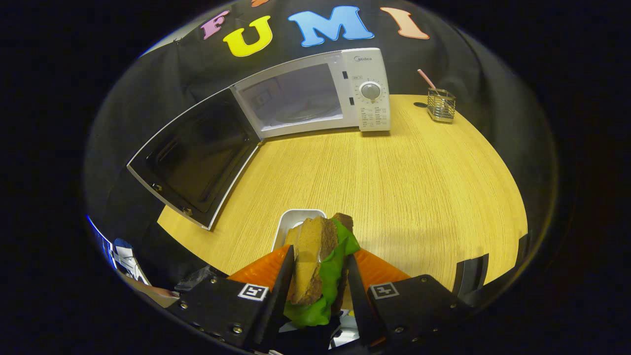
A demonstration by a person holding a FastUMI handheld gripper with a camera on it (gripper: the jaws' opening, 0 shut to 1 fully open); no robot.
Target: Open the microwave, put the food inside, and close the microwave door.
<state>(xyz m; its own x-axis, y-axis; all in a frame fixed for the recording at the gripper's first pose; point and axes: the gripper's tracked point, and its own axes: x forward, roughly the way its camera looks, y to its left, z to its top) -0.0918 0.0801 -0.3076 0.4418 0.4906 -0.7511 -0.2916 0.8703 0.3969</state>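
Item: my gripper (318,276), both fingers pressed on a sandwich (320,261) of brown bread and green lettuce, held between them over a white tray (291,222) on the wooden table (419,187); microwave (335,93) well beyond, at the table's far edge, door (197,153) swung wide; wire holder (441,104) with a striped straw (425,79) beside it.
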